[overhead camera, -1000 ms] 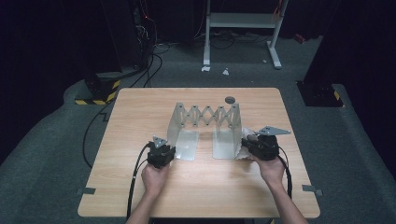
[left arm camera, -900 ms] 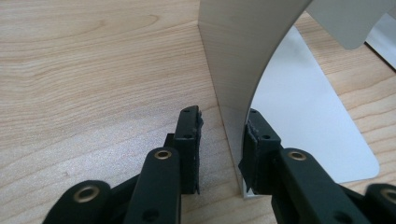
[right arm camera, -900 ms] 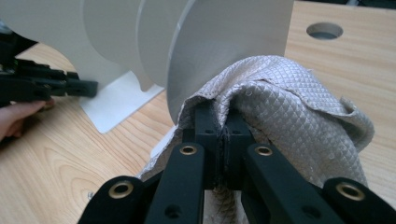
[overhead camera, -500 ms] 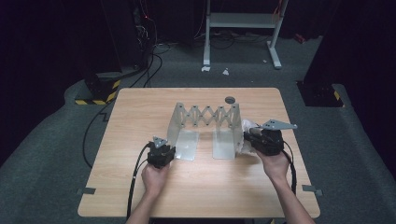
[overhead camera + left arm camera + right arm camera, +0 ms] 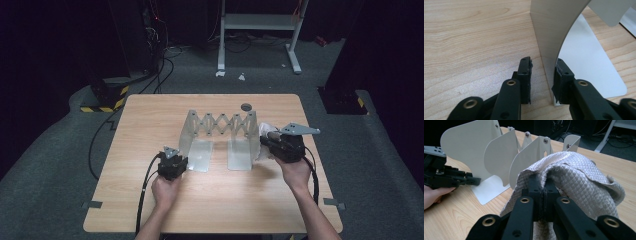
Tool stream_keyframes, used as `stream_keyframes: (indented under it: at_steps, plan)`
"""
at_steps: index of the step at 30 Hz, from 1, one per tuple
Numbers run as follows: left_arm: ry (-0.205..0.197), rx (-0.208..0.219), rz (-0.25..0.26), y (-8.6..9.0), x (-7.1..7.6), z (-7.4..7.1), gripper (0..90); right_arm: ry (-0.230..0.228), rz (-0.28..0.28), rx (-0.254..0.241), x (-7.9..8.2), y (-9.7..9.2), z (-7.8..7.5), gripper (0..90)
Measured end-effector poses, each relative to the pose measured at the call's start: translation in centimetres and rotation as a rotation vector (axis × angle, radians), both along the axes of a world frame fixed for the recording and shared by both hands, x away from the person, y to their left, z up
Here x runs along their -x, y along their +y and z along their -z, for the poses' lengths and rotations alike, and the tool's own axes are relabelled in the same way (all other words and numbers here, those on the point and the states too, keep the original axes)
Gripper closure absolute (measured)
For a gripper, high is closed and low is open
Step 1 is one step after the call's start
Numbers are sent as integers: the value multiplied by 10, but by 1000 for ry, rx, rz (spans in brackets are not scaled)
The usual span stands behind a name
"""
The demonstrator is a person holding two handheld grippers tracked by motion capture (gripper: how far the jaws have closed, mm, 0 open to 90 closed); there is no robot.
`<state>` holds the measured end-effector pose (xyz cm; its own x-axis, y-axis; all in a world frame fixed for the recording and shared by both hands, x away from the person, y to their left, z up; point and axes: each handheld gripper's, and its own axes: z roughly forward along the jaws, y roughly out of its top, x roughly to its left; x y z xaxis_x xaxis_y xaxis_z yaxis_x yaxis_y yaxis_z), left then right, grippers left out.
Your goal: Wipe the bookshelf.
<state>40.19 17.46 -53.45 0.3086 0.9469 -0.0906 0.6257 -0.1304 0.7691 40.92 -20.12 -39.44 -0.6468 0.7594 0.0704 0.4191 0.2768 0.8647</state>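
Dark room, pale wooden surface (image 5: 150,125). Right tongs (image 5: 543,185) pinch a grey quilted cloth (image 5: 579,177), lifted just right of the white metal accordion rack (image 5: 220,137); its plates lie leftward from the cloth. Left tongs (image 5: 541,75) straddle the rack's left end plate, narrow, apparently steadying it.

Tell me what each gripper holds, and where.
Right gripper: quilted cloth, pinched at a fold. Left gripper: fingers around the rack end plate's edge.
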Motion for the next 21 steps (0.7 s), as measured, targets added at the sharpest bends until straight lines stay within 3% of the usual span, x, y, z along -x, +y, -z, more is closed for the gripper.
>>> stream_keyframes:
  at_steps: [9,13,17,21]
  plan:
    - [0,3,5,0,0,0,713,30,16,21,-8,1,12,884]
    - [-5,3,3,-1,0,0,736,61,25,30,-13,3,26,884]
    - [-18,-62,11,-7,2,-1,776,91,32,34,-16,4,38,884]
    - [-19,-54,11,-7,2,0,785,132,43,43,-22,5,57,884]
